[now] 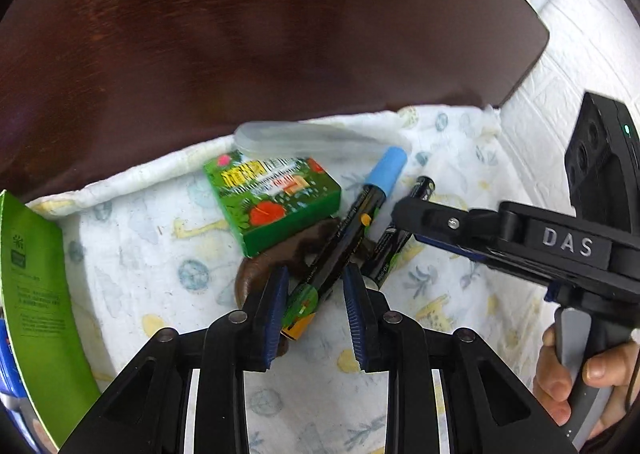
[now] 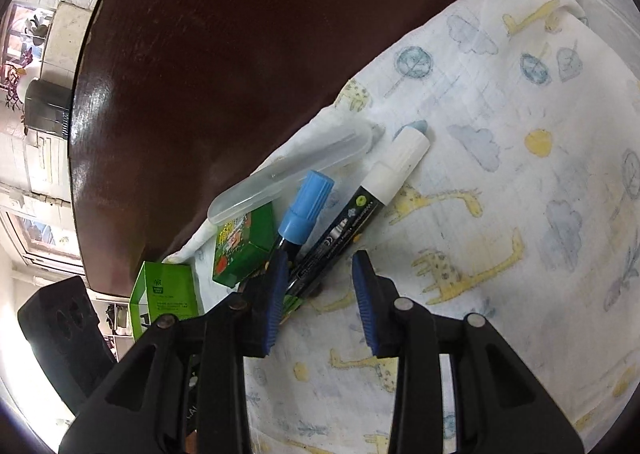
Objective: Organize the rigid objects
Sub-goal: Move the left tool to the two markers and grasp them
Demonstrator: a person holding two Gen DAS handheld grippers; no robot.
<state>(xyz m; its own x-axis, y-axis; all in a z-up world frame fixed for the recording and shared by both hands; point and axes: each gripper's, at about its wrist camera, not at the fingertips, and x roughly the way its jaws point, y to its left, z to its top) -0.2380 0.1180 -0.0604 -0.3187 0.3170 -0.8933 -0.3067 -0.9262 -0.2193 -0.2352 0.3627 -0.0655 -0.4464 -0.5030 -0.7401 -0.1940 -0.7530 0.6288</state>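
A dark polished wooden table [image 1: 240, 33] carries a white cloth [image 2: 500, 173] printed with giraffes, clouds and trees, and the objects lie near the cloth's edge.

The left gripper [image 1: 316, 314] has its blue-padded jaws spread wide on either side of the blue-capped marker [image 1: 356, 221], whose black barrel runs up between them; whether the pads touch it cannot be told. Beneath the marker's lower end sits a dark brown object [image 1: 304, 250]. Just left of the marker lies a green box [image 1: 276, 197], and behind that a clear plastic case [image 1: 296, 139]. A tall green carton [image 1: 32, 294] stands at the far left.

The right gripper [image 2: 320, 302] is also open, holding nothing, its jaws on either side of the lower end of the white-capped marker [image 2: 372, 193], which lies just beside the blue-capped one on the cloth.
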